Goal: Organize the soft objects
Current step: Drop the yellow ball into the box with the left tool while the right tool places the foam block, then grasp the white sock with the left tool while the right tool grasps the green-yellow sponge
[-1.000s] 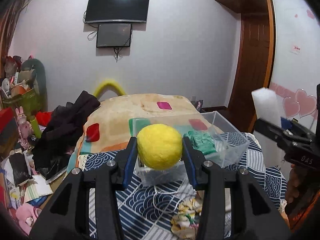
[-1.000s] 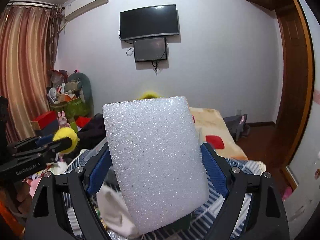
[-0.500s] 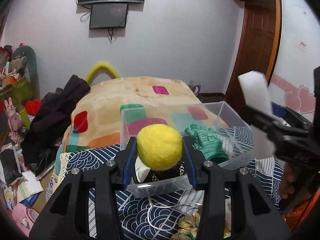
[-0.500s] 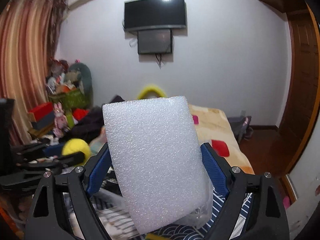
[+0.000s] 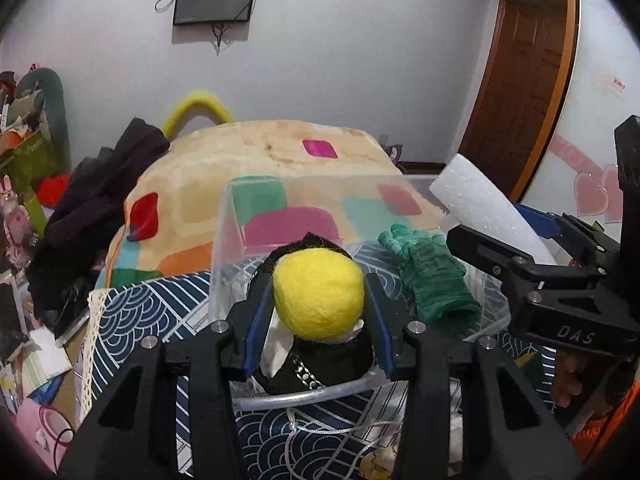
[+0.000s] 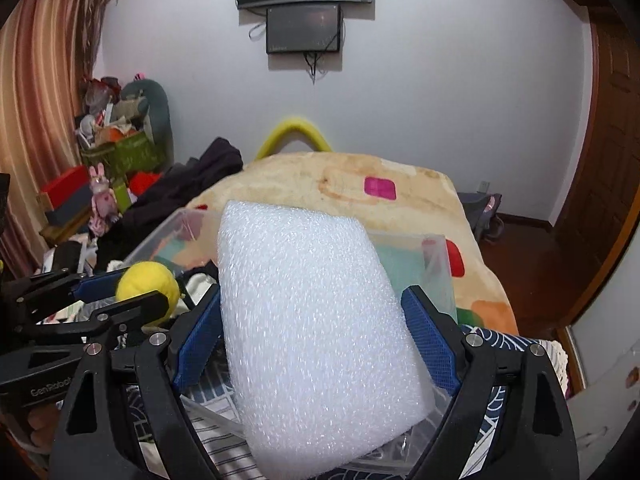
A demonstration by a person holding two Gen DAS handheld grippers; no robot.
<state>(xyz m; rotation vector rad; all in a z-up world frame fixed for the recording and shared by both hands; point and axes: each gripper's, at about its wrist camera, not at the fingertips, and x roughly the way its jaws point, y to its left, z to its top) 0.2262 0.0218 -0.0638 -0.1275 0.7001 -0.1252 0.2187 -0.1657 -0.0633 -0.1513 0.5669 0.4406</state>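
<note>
My left gripper [image 5: 319, 306] is shut on a yellow fuzzy ball [image 5: 318, 294], which hangs over the near end of a clear plastic box [image 5: 228, 240] on the bed. In the box lie a green knitted glove [image 5: 430, 276] and a black soft thing [image 5: 332, 364] with a chain. My right gripper [image 6: 316, 326] is shut on a white foam block [image 6: 316, 320] and holds it over the box's right side. The foam block [image 5: 486, 208] and right gripper [image 5: 516, 240] show at the right of the left wrist view. The ball [image 6: 148, 284] and left gripper [image 6: 132, 296] appear at the left of the right wrist view.
The box rests on a blue wave-patterned quilt [image 5: 160, 312] beside a cream blanket [image 5: 256, 152] with coloured patches. Dark clothes [image 5: 100, 200] are heaped to the left, with clutter on the floor beyond. A white cord [image 5: 320, 436] lies in front of the box. A wooden door [image 6: 612, 184] stands at the right.
Both grippers have moved forward and down toward the clear box. The yellow ball is now over the box's near end and the foam block over its right side. Both grips are unchanged.
</note>
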